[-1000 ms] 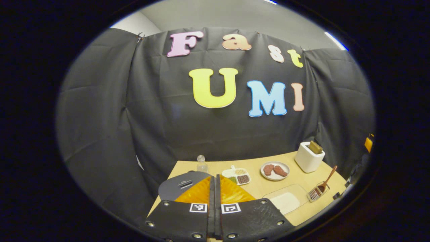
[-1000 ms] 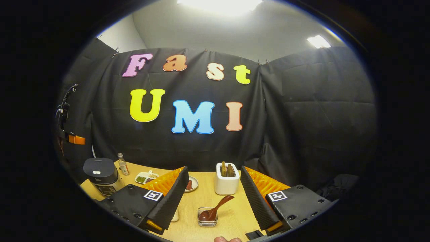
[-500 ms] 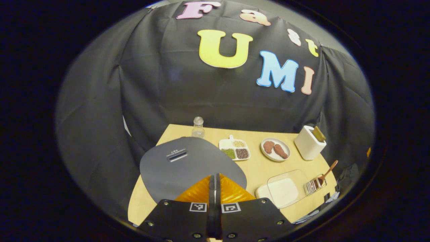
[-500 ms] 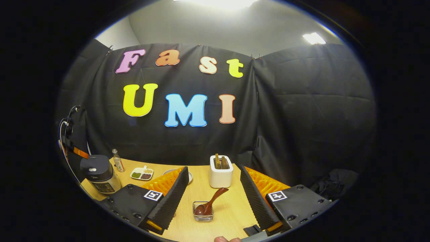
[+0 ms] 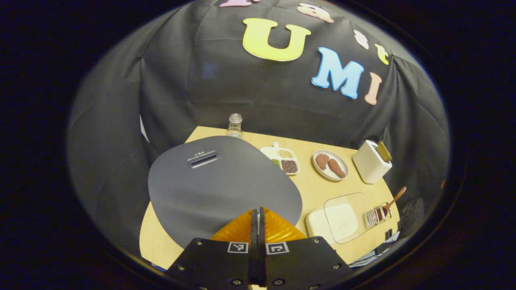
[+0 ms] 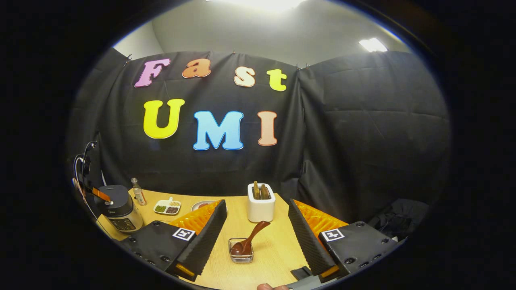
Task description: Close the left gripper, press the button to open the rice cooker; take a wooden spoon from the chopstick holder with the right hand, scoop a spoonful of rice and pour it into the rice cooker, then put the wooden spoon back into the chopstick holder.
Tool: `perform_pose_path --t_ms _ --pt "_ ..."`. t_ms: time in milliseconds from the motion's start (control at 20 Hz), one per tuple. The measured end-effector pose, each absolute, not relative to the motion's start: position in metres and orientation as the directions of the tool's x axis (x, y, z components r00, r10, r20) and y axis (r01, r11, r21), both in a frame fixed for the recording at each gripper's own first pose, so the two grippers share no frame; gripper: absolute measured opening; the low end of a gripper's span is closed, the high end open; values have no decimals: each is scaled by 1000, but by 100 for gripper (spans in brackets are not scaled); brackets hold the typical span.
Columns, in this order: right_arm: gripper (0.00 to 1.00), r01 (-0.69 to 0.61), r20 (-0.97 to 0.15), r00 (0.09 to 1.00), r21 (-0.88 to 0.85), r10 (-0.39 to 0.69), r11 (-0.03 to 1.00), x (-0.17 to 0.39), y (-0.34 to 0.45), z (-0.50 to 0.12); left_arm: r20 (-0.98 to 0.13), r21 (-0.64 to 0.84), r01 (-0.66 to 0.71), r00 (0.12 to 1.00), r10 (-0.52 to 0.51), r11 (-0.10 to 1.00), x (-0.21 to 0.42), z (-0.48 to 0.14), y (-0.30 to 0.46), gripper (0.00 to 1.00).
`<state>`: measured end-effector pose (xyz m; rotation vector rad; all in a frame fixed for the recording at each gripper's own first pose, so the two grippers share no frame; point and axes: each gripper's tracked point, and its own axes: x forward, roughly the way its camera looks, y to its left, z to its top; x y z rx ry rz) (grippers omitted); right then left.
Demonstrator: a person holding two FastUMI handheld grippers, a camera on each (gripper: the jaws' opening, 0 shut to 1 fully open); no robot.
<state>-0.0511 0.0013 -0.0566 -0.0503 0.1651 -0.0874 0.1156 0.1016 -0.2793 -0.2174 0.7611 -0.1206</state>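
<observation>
Left gripper view: left tongs (image 5: 256,217) pressed together above rice cooker (image 5: 219,183) lid; the button wants a square, steady press. Right tongs (image 6: 256,225) spread.

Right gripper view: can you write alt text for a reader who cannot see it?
The right gripper hangs open above a wooden table, aimed at a wooden spoon standing in a small wire holder. Behind it is a white toaster; far left, the left gripper is over the rice cooker.

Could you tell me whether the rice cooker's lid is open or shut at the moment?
Shut. In the left gripper view the rice cooker shows its flat lid lying level; in the right gripper view the lid sits down on its body.
</observation>
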Motion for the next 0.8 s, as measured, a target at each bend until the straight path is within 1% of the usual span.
perform_pose_path --t_ms 150,450,800 --pt "98 71 -160 984 -56 -79 996 -50 5 -56 -681 -230 21 711 -177 973 113 -284 102 1" --pt "97 55 -168 984 -46 -62 997 -48 12 -63 -680 -277 0 707 -196 961 111 -290 101 2" --pt "98 54 -167 984 -49 -61 997 -47 14 -64 -700 -259 20 685 -202 966 107 -285 101 2"
